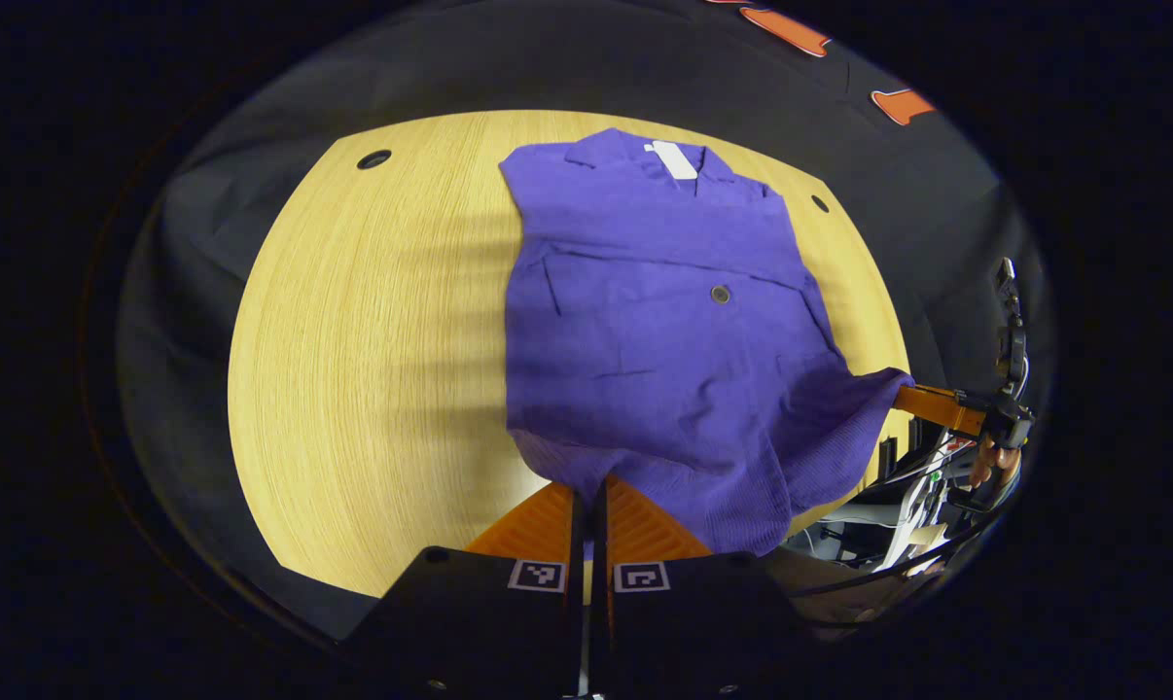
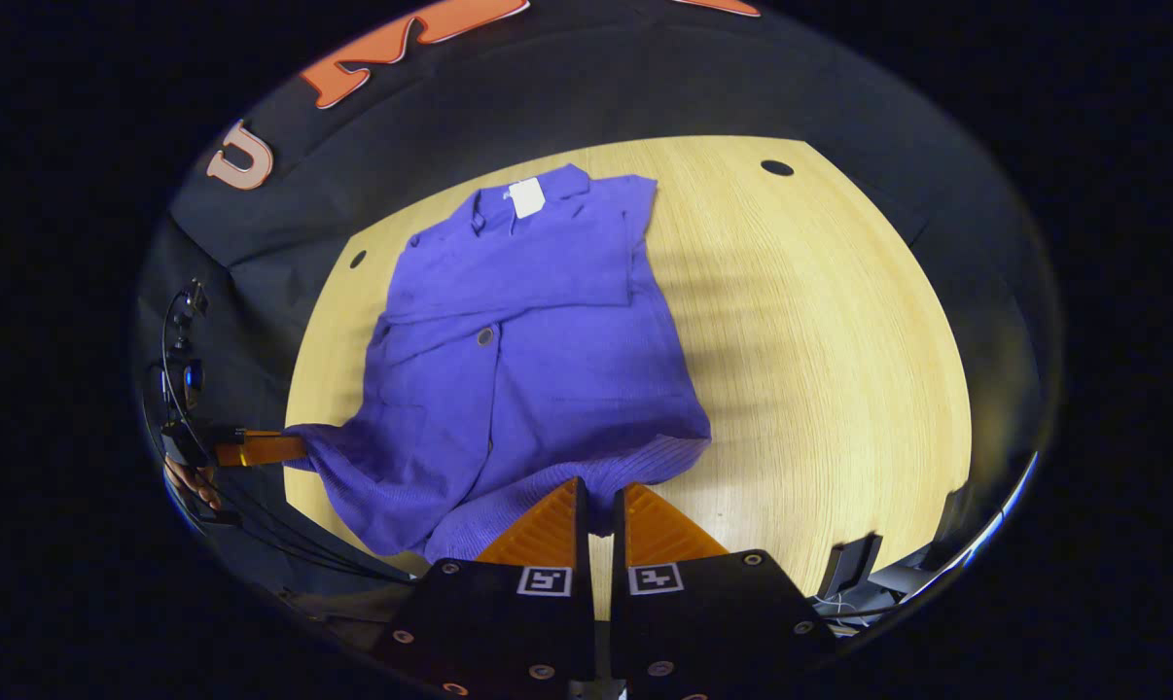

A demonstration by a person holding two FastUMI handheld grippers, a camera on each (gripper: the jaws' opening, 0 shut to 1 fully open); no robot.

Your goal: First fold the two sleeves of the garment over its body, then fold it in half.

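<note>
both grippers' fingers [image 1: 591,501] [image 2: 596,506] clenched on the near hem of the purple ribbed shirt [image 1: 645,321], collar lying far across the wooden worktop [image 1: 373,340]

Bright, even light from above on the wooden table [image 1: 353,340], falling off to near black toward the booth's edges. Soft striped shadows across the wood beside the purple garment [image 1: 664,331] in both views. No hard glare; only a mild sheen on the tabletop. Sharp focus at centre. Strong fisheye bending at the rims, with straight table edges curved and detail squeezed, dim and slightly smeared.
</note>
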